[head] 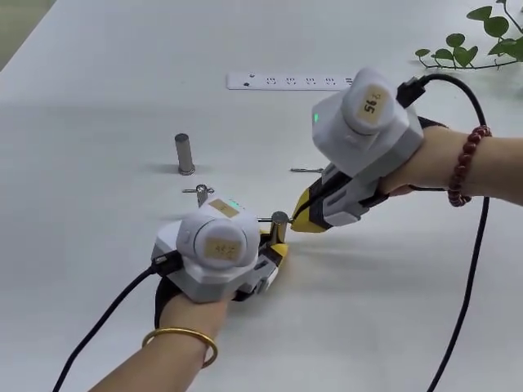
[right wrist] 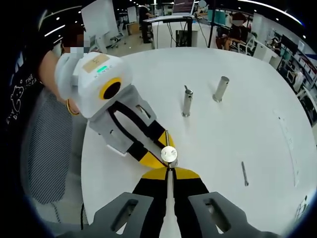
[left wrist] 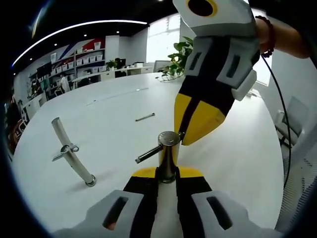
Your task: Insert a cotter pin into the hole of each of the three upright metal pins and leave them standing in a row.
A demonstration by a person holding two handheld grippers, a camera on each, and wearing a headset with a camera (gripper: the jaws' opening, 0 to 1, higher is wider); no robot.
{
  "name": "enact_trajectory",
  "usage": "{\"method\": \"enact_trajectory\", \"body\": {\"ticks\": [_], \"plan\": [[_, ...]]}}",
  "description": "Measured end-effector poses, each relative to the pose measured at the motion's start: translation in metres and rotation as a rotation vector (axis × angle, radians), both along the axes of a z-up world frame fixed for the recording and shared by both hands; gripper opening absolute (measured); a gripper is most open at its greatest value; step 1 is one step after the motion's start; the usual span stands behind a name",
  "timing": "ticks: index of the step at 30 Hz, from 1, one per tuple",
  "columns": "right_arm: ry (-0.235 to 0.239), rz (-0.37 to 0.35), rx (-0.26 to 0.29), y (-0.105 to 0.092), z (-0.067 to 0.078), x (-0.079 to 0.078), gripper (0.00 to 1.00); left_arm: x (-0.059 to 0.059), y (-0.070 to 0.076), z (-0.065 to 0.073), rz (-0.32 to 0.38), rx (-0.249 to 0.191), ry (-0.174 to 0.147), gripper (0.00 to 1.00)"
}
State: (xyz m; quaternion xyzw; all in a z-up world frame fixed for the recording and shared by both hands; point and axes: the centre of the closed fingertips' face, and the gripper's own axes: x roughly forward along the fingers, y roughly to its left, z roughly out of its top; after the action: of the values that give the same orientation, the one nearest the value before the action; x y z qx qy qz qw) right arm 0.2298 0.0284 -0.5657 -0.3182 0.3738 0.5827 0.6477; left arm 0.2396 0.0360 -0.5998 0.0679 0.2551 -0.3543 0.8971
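Pin (left wrist: 168,148) was stiff, slick steel, small and tippy, best clamped low on the shank; the cotter (left wrist: 147,154) was thin and light, best pinched at its head. Left gripper (left wrist: 167,173) clenched the pin's base, upright on the table (head: 98,98); right gripper (right wrist: 170,172) sat angled down beside it, jaws closed on the cotter, its tip through the hole.

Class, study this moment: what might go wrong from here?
The left gripper clamps the metal pin only at its base; pushing the cotter pin sideways may tip it.
The right gripper, on pulling away, could drag the cotter pin back out.
The finished middle pin stands close by; a stray sweep could topple it.
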Motion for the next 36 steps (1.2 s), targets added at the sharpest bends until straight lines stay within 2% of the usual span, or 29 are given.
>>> {"method": "enact_trajectory", "body": {"ticks": [9,13,14,15,17,24,27,33,35,36], "plan": [[0.007,-0.010,0.006,0.001,0.000,-0.001,0.00,0.000,0.000,0.000,0.009,-0.002,0.005,0.10],[0.020,-0.030,-0.014,-0.003,-0.004,-0.001,0.02,0.000,0.000,0.000,0.013,0.001,0.007,0.10],[0.021,-0.029,-0.014,-0.003,-0.004,-0.001,0.02,0.000,0.000,0.001,0.016,-0.004,0.012,0.11],[0.023,-0.030,-0.015,-0.004,-0.004,-0.002,0.02,0.000,0.001,0.002,0.034,-0.033,0.037,0.11],[0.027,-0.036,-0.018,-0.004,-0.005,-0.002,0.04,0.002,0.001,0.005,0.036,-0.050,0.038,0.11],[0.053,-0.089,-0.001,-0.002,-0.003,-0.001,0.10,-0.001,0.001,0.005,0.025,-0.041,0.047,0.22],[0.057,-0.104,0.012,0.000,-0.001,0.000,0.13,-0.004,0.006,0.008,0.023,-0.032,0.059,0.25],[0.045,-0.129,0.046,0.005,0.005,0.003,0.21,-0.006,0.021,0.021,0.013,-0.024,0.046,0.31],[0.053,-0.139,0.056,0.006,0.007,0.003,0.23,-0.007,0.025,0.024,0.024,-0.043,0.067,0.32],[0.058,-0.144,0.059,0.007,0.008,0.003,0.24,-0.007,0.027,0.026,0.023,-0.045,0.068,0.33]]}}
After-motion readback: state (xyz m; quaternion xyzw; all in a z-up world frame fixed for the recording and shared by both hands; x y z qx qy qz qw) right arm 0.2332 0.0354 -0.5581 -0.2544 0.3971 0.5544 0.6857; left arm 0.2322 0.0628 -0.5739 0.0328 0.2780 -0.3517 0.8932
